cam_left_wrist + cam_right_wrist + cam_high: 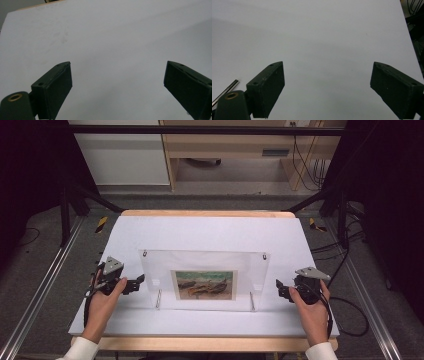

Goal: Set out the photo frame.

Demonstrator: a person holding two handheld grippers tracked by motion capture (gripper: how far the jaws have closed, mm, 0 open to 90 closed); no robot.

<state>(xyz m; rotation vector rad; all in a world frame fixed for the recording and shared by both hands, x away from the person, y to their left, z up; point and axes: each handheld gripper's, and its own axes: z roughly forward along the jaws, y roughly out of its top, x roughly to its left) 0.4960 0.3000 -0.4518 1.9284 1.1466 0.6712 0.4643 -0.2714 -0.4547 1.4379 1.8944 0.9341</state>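
Observation:
A clear acrylic picture frame (204, 277) stands upright on two metal legs at the middle of the white table (210, 232). It holds a small painting (204, 285) of brown shapes under a green band. My left gripper (137, 284) sits just left of the frame's lower edge, held in a hand, jaws wide apart and nothing between them (117, 82). My right gripper (280, 289) rests just right of the frame, also open and holding nothing (328, 82). One metal leg (225, 92) of the frame shows at the lower left of the right gripper view.
The white sheet covers a wooden table with its edge (205, 343) along the front. Black frame posts (65, 210) stand at both sides. Cables (350, 320) lie on the grey floor to the right. A wooden desk (235, 150) stands beyond the table.

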